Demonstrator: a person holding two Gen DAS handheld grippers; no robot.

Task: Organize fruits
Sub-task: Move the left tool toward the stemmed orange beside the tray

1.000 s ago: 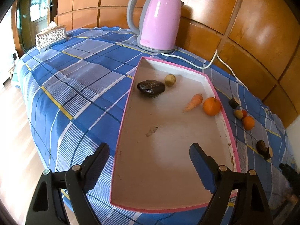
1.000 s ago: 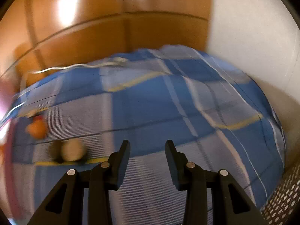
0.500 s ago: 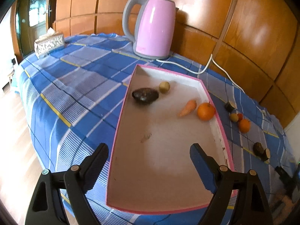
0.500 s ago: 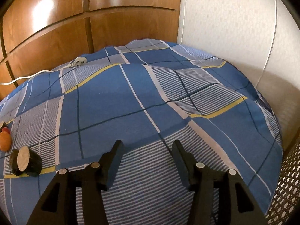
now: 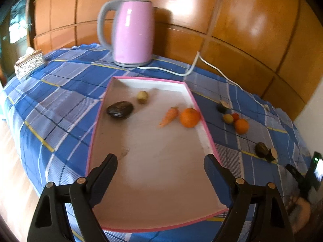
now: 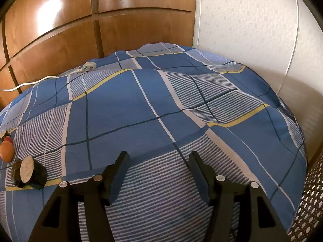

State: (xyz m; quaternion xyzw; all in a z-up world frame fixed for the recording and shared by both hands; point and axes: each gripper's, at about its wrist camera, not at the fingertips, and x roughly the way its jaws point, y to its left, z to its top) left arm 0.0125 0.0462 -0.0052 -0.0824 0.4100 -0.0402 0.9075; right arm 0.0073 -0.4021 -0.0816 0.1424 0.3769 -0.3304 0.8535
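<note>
Fruit still off the tray lies in a loose row on the blue checked cloth, all of it to the right of the tray's right wall. In the left wrist view, far to near: a dark piece, a small yellowish one touching a red one, a small orange, then a dark cut pair alone, nearest the cloth's near edge. Inside the tray already are a dark avocado, a small pale fruit, a carrot and a big orange, the last two just beside the right wall.

The left gripper hangs over the tray's near end, fingers spread wide with nothing between them. The right gripper points at bare cloth; its jaws are opening and hold nothing.

What the next move likely turns on: the cut pair sits to the left of the right gripper's fingers and at about their depth, near but not between them. The small orange lies just beyond it, further left. The right gripper is much the closer of the two; the left would have to cross the tray wall. So the right one probably needs to swing left before closing. The pair shows a pale cut face turned toward the camera and right, and its long axis seems to run left to right, so a grip across the short way looks the surer one, though the fisheye bend makes that hard to judge.
</note>
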